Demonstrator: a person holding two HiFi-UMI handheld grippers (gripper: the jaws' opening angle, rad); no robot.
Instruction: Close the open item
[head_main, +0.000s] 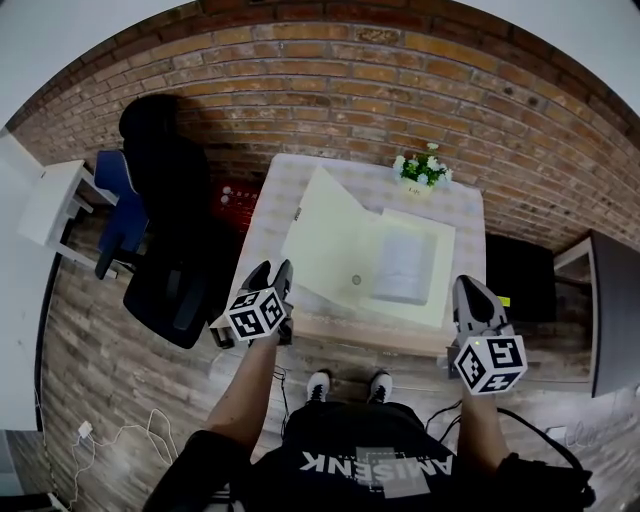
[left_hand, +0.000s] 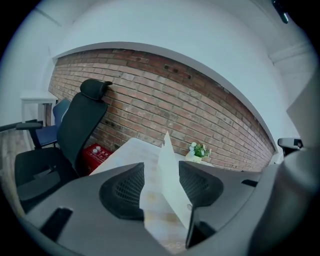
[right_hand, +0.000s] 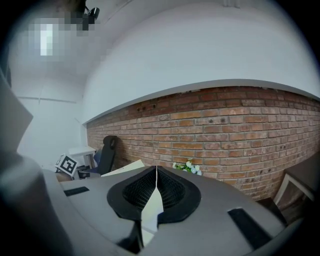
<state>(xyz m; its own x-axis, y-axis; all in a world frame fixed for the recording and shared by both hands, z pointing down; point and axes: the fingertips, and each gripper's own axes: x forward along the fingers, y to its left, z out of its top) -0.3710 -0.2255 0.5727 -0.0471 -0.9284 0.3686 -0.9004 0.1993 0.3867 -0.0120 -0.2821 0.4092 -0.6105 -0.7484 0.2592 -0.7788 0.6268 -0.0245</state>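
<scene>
A cream flat case (head_main: 445, 280) lies open at the near edge of a pale checked-cloth table (head_main: 462, 205), with a pale grey folded sheet (head_main: 403, 265) in its base. Its lid (head_main: 325, 240) stands tilted up on the left. The left gripper (head_main: 272, 275) gapes wide, the lid's edge between its jaws, untouched. The right gripper (head_main: 472, 295), jaws together and empty, is near the case's front right corner. Bare cloth remains behind the case, up to a small pot of white flowers (head_main: 422, 170).

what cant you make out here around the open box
Head view: contents of the box are a pale blur, too small to name.
Left gripper view: whether the lid is inside the open left gripper or beyond it.
Right gripper view: the shut right gripper hides most of the box.
</scene>
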